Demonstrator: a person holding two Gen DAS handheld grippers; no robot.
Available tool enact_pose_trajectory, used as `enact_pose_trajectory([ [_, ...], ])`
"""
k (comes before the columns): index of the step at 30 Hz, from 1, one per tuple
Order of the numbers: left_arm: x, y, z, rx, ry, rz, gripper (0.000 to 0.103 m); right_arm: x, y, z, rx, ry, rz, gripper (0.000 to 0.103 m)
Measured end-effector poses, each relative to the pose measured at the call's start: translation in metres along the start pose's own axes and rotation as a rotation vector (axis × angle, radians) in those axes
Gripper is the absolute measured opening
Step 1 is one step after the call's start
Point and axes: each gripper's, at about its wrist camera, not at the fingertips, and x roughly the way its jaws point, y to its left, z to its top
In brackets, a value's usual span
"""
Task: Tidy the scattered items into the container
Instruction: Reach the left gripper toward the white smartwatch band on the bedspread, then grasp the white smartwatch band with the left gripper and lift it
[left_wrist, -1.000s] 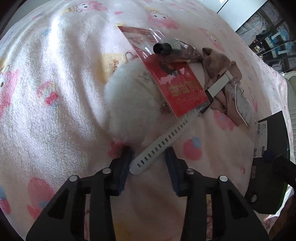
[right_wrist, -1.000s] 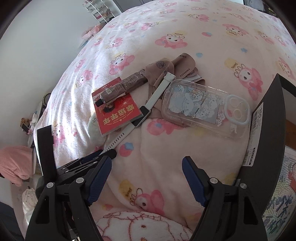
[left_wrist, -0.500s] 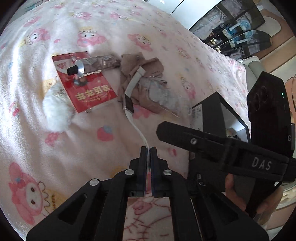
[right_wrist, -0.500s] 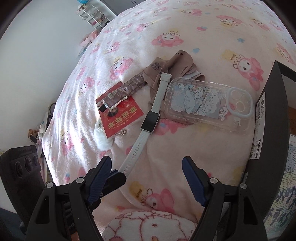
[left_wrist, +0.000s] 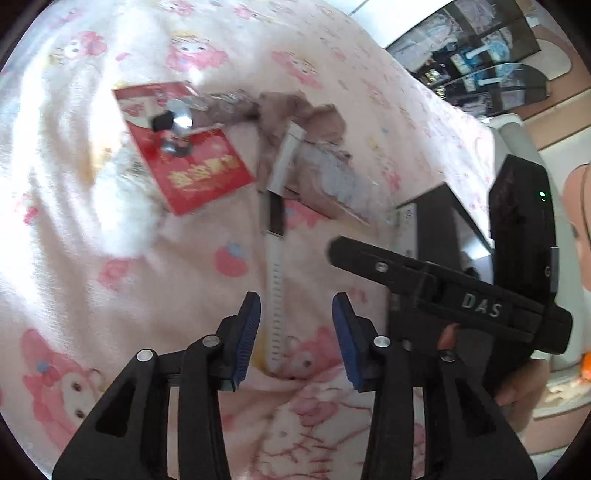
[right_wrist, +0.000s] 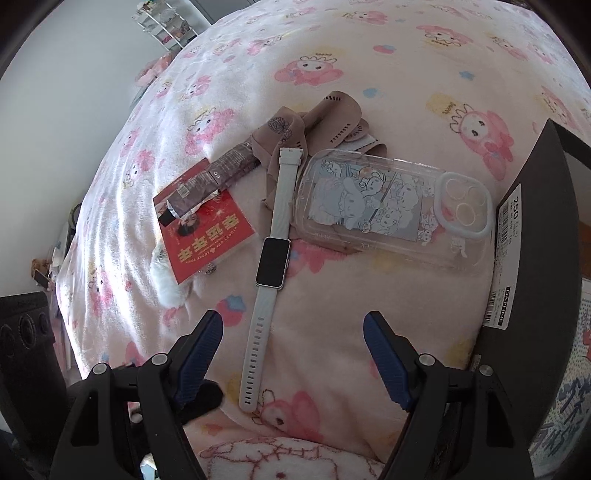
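Comparing with half a second back, I find the left gripper (left_wrist: 295, 334) has let go: its fingers (left_wrist: 246, 338), then pinched shut on the tail of the white smartwatch (right_wrist: 267, 271), are now parting, with the strap lying loose on the bed (right_wrist: 369, 55) between them and neither pad touching it. The watch has been dragged toward me and straightened, clear of the red packet (right_wrist: 207, 236) and the brown cloth (right_wrist: 295, 125), though its far strap end rests on that cloth, just beside the clear phone case (right_wrist: 388, 206). I judge this a repositioning only; nothing has reached the black box (right_wrist: 532, 280) at the right edge, so the tidying is barely begun. Further right, the right gripper (right_wrist: 293, 354) hangs with its fingers wide apart and empty, the watch's near strap lying between them, nearer the left finger.
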Motion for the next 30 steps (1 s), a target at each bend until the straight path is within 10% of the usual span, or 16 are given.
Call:
enact_pose_trajectory([
  [2, 0.004, 0.012, 0.002, -0.022, -0.026, 0.112, 0.028, 0.009, -0.003, 0.003, 0.004, 0.019, -0.004, 0.077],
  [11, 0.042, 0.024, 0.009, -0.128, 0.049, -0.098, 0.02, 0.021, -0.01, 0.003, 0.02, 0.031, -0.042, 0.077],
  [19, 0.05, 0.028, 0.044, -0.195, 0.01, -0.096, 0.021, 0.036, 0.004, 0.004, -0.048, 0.105, 0.01, 0.077],
  [24, 0.084, 0.02, 0.052, -0.195, 0.12, -0.124, 0.021, 0.062, 0.019, 0.008, -0.13, 0.218, 0.033, 0.077],
  [30, 0.091, 0.012, 0.043, -0.2, 0.097, -0.121, 0.008, 0.071, 0.023, 0.004, -0.157, 0.242, -0.004, 0.031],
])
